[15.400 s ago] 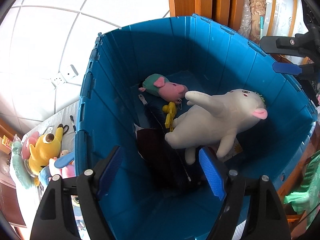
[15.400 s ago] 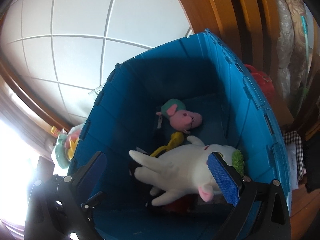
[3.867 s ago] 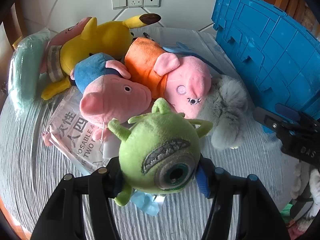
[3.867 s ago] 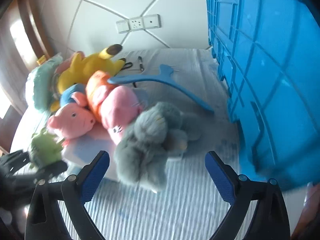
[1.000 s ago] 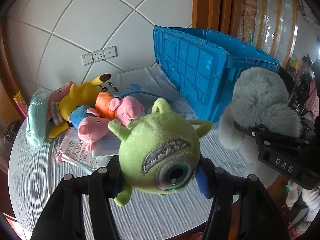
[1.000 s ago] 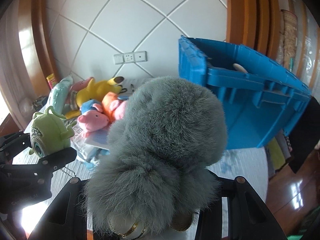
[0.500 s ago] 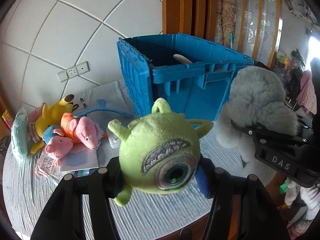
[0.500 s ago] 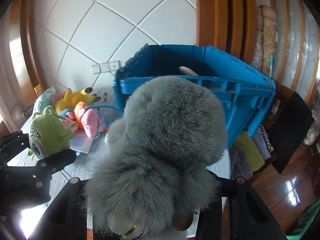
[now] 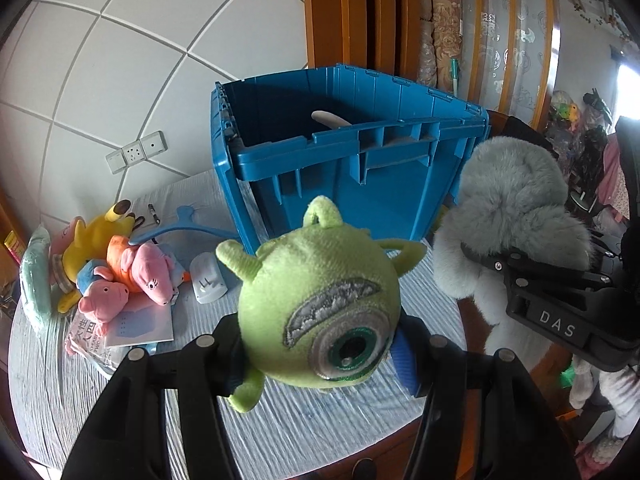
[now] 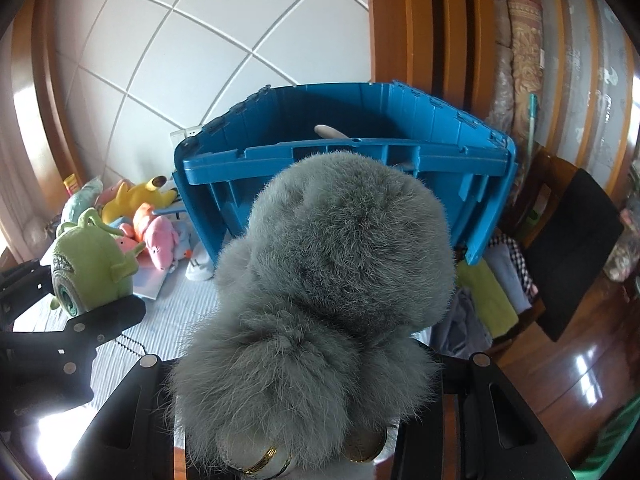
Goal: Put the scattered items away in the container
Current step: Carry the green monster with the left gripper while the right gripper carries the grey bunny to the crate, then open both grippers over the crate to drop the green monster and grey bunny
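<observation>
Now green one-eyed plush (image 9: 320, 304) upright, horns up, eye toward camera

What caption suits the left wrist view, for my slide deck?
Left gripper carries a green one-eyed plush toward the blue crate.

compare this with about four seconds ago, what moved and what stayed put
Both toys left the table. The left tool, clamped on the green one-eyed plush throughout, lifted it off the cloth. The right tool, then open around the grey furry plush, has closed on it and raised it. Both now face the blue crate. The yellow plush and pink pig plushes stayed heaped.
</observation>
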